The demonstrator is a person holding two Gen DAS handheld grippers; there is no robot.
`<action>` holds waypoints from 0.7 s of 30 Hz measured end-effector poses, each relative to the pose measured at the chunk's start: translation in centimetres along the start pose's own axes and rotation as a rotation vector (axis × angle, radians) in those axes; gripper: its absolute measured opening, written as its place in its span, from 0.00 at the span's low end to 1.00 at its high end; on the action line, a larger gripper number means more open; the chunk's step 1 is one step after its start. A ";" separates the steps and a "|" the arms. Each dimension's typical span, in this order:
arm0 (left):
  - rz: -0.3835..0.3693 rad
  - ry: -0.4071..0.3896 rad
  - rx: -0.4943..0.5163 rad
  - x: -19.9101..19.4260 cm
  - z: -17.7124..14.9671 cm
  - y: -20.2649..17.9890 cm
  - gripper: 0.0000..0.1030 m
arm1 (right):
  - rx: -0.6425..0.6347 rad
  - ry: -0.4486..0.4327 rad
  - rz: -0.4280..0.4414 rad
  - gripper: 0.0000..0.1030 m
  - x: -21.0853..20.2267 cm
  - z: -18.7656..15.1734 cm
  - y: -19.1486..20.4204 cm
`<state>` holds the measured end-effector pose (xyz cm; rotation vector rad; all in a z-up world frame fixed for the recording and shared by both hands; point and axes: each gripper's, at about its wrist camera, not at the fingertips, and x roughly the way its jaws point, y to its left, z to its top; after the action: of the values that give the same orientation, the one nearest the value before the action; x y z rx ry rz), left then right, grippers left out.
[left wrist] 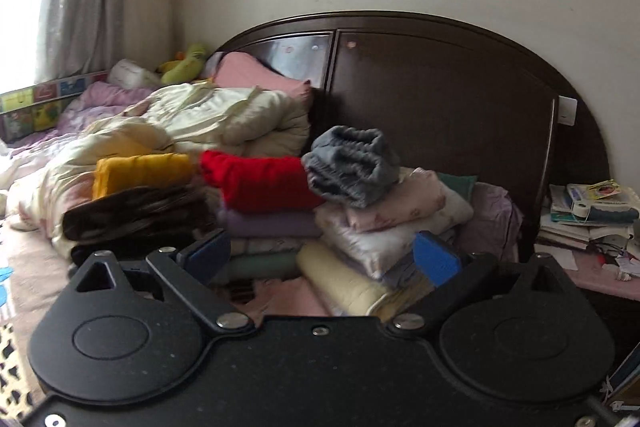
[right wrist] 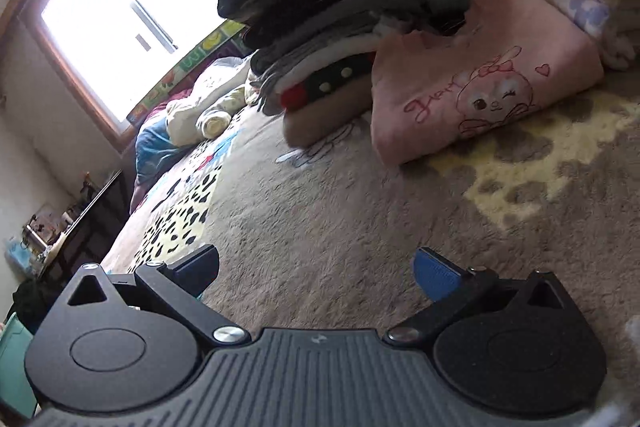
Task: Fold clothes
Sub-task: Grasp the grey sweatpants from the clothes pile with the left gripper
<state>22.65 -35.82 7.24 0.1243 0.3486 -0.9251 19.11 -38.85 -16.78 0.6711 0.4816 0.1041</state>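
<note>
Stacks of folded clothes stand on the bed by the headboard. In the left wrist view a grey knit garment (left wrist: 352,165) tops a pale pink and white stack, beside a red garment (left wrist: 260,183), a yellow one (left wrist: 140,173) and a dark stack (left wrist: 132,215). My left gripper (left wrist: 324,257) is open and empty, just in front of these stacks. In the right wrist view a folded pink garment with a bunny print (right wrist: 480,83) lies on the bedspread beside the dark stack (right wrist: 320,11). My right gripper (right wrist: 316,273) is open and empty, low over the bedspread, short of the pink garment.
A crumpled cream duvet (left wrist: 192,123) and pink pillow (left wrist: 256,75) lie behind the stacks. The dark wooden headboard (left wrist: 440,87) stands at the back. A cluttered nightstand (left wrist: 592,219) is to the right. The fuzzy patterned bedspread (right wrist: 320,207) stretches toward the window (right wrist: 132,11).
</note>
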 end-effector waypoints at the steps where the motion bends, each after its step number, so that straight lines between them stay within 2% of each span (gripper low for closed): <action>1: -0.028 -0.003 -0.001 2.1 0.7 -0.4 0.96 | 0.016 -0.002 0.008 1.00 0.2 -0.1 -0.2; 4: -0.080 -0.014 -0.002 7.6 2.2 -1.4 0.90 | 0.025 -0.003 0.017 1.00 0.6 1.0 -1.3; 6: -0.119 -0.022 0.004 10.6 2.7 -2.0 0.87 | -0.008 -0.039 -0.001 1.00 0.6 1.1 -0.7; 9: -0.151 0.000 0.007 14.7 4.2 -3.9 0.76 | -0.022 -0.081 0.007 1.00 0.2 1.4 -0.4; 11: -0.143 0.024 0.021 17.0 4.3 -4.5 0.68 | -0.010 -0.075 0.004 1.00 0.5 1.4 -0.5; 15: -0.104 0.064 0.036 21.1 4.3 -5.2 0.62 | 0.014 -0.064 -0.001 1.00 1.1 1.4 -0.8; 18: -0.055 0.068 0.095 23.4 4.6 -6.5 0.44 | 0.032 -0.056 -0.005 1.00 1.6 1.5 -1.0; 19: -0.011 0.066 0.173 23.8 4.6 -7.1 0.21 | 0.038 -0.053 -0.006 1.00 1.7 1.5 -1.1; 20: 0.018 0.071 0.204 23.8 4.8 -7.3 0.14 | 0.044 -0.050 -0.008 1.00 1.9 1.5 -1.2; 21: 0.020 0.060 0.183 23.2 5.2 -7.0 0.12 | 0.050 -0.048 -0.009 1.00 2.0 1.5 -1.3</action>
<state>31.15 -58.96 4.36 0.3230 0.3172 -0.9338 21.51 -40.20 -17.32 0.7191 0.4425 0.0676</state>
